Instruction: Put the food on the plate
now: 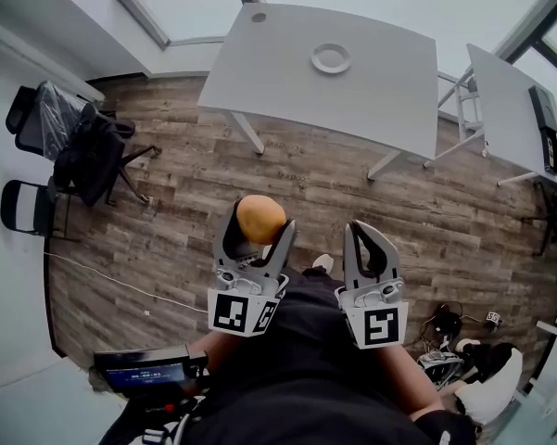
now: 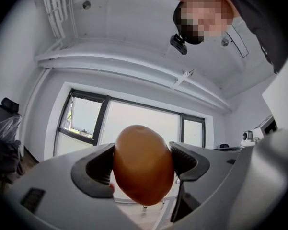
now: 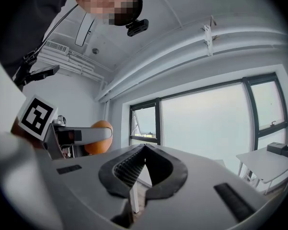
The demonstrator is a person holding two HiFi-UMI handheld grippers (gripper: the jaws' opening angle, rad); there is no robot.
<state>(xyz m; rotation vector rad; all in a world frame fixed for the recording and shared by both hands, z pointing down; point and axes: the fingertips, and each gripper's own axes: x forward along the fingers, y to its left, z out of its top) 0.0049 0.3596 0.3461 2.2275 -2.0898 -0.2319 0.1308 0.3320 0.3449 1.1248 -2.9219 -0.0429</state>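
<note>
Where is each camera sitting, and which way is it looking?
Head view: on the person's head, looking steeply down at the white table with its plate, the left tool clamping the orange-brown food, the shut right tool, and the person's body.
Left gripper view: on the left tool, looking along its jaws past the food to a window; the person shows above.
Right gripper view: on the right tool, looking along its closed jaws toward a window; the person shows top left.
Shared: the food appears in all three.
</note>
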